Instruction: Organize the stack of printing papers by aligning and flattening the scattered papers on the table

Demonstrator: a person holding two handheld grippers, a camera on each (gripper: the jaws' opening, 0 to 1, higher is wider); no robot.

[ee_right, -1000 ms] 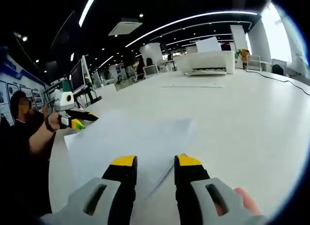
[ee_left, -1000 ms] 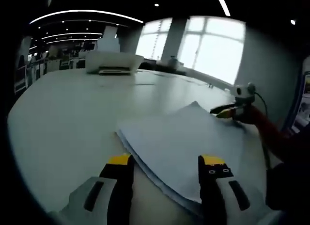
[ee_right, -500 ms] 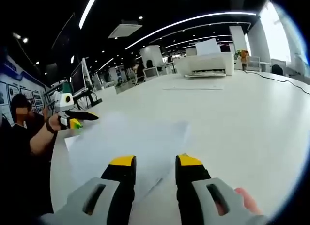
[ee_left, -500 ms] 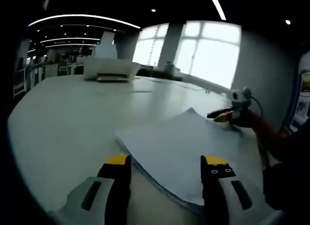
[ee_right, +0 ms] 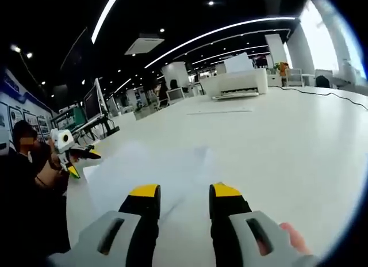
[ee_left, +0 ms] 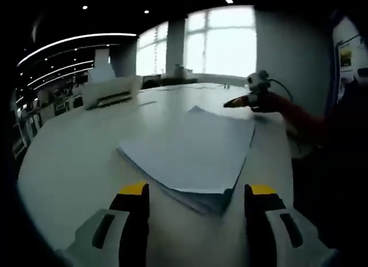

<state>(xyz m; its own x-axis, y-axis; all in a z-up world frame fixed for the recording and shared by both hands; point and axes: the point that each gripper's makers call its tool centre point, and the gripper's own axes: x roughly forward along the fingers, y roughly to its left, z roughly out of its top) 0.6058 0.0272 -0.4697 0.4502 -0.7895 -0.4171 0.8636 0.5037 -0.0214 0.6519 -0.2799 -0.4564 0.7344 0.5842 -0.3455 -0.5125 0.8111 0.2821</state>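
Papers (ee_left: 192, 152), ahead of spread fingers (ee_left: 135, 192)

Wide white desk (ee_left: 69, 157), smooth and pale. Near the front edge, a stack of printing papers (ee_left: 192, 149), sheets fanned out of line, lying flat on the surface (ee_right: 155, 172). Toward the far edge, a white printer (ee_left: 112, 91) (ee_right: 236, 83), with loose sheets (ee_right: 221, 111) just before it.
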